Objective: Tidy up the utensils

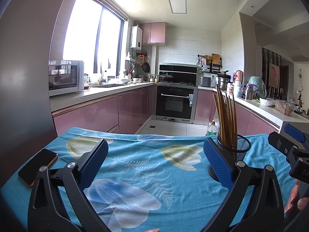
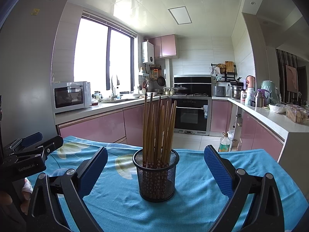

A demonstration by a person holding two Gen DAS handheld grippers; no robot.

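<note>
Right wrist view: brown chopsticks (image 2: pixel 158 129) stand upright in a black mesh cup (image 2: pixel 156 181); both tongs gape apart.

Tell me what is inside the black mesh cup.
The mesh cup holds upright wooden chopsticks; patterned lower ends show through the mesh. The very bottom cannot be seen clearly.

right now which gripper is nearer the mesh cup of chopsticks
Right. The right gripper faces the mesh cup head-on, open jaws either side. The left gripper is off to the cup's left, open over bare cloth.
</note>
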